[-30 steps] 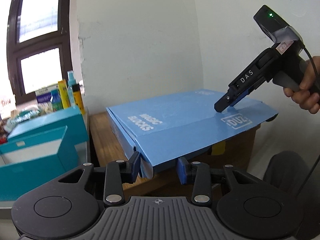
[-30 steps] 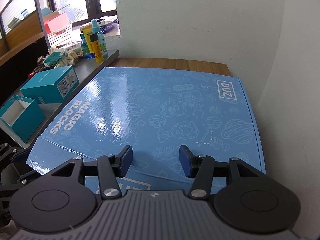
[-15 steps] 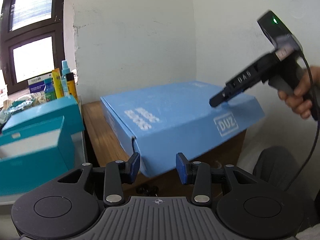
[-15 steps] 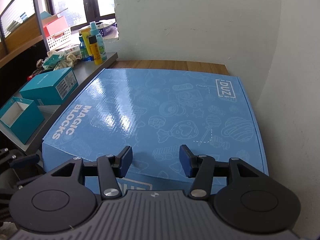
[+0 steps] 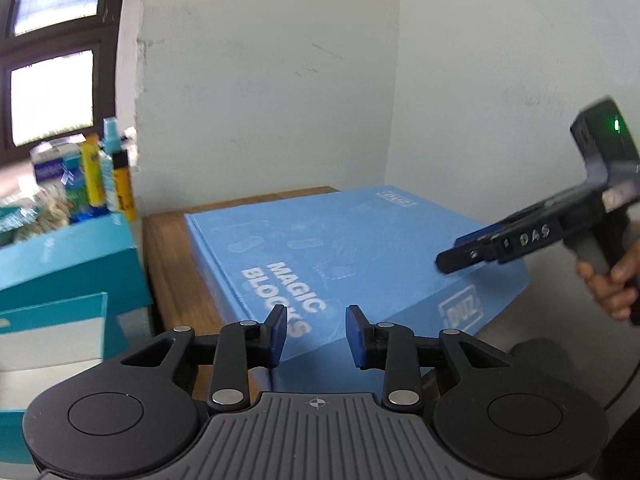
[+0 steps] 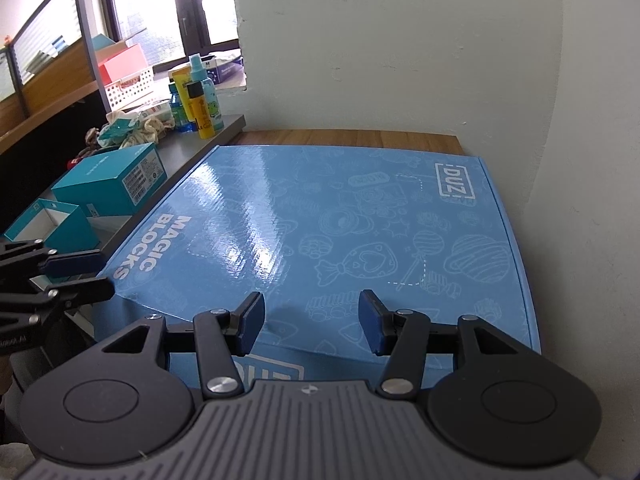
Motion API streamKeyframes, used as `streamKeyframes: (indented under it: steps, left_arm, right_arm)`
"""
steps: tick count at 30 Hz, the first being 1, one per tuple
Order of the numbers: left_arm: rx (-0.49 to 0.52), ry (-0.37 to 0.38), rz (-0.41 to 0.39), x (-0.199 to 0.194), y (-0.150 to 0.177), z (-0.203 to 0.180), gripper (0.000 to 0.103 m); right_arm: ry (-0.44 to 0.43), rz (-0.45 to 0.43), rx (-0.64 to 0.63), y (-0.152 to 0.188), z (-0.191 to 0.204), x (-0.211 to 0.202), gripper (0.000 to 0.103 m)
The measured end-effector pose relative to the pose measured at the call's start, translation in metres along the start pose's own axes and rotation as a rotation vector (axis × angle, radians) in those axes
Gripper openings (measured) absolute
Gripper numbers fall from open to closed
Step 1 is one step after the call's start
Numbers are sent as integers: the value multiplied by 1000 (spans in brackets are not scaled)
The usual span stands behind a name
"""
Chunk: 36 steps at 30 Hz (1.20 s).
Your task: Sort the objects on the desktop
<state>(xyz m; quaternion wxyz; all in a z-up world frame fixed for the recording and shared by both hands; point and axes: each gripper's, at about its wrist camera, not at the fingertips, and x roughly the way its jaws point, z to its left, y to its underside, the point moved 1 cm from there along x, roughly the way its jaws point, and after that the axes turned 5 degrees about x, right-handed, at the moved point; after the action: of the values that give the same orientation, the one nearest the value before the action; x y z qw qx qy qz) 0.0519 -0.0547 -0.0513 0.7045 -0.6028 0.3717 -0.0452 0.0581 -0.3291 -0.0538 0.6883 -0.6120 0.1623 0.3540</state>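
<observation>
A large flat blue "MAGIC BLOCKS" box [image 5: 344, 248] lies closed on a wooden desk [image 5: 172, 280] in the room corner; it fills the right wrist view [image 6: 340, 232]. My left gripper [image 5: 316, 334] is open and empty at the box's near corner. My right gripper [image 6: 311, 322] is open and empty, just above the box's front edge. The right gripper also shows in the left wrist view [image 5: 520, 240], hovering over the box's right side. The left gripper's fingers [image 6: 68, 276] show at the left of the right wrist view.
On the grey shelf [image 6: 192, 152] to the left stand a closed teal box [image 6: 112, 180], an open teal box [image 6: 48, 220], several bottles [image 6: 196, 96] and crumpled packets [image 6: 132, 128]. White walls [image 6: 400, 40] close the desk at back and right.
The box's lid has gone from raised to flat and closed. My left gripper has risen and moved off the front flap. My right gripper has pulled back a little.
</observation>
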Motion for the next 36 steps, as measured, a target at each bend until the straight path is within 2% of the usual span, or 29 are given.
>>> streamKeyframes:
  steps: [5,9,19,24,30,36]
  left_arm:
    - [-66,34,33,8,-3,8,35]
    - [-80,33,53,8,-5,8,35]
    - [-154,60,96,10,-11,18,35]
    - [-112,39,118,14,-16,12,35]
    - [-76,15,153,17,-19,6,35]
    - [-37,-30,153,18,-18,-3,35]
  right_arm:
    - [5,-32,-9,2,-4,-6,59]
    - [64,-99,-18,10,-17,-29,59]
    - [191,-123,42,57,-64,-53,59]
    - [254,-133,72,81,-88,-65,59]
    - [292,-96,59,107,-103,-44,59]
    - [265,-177,72,111,-113,-31,59]
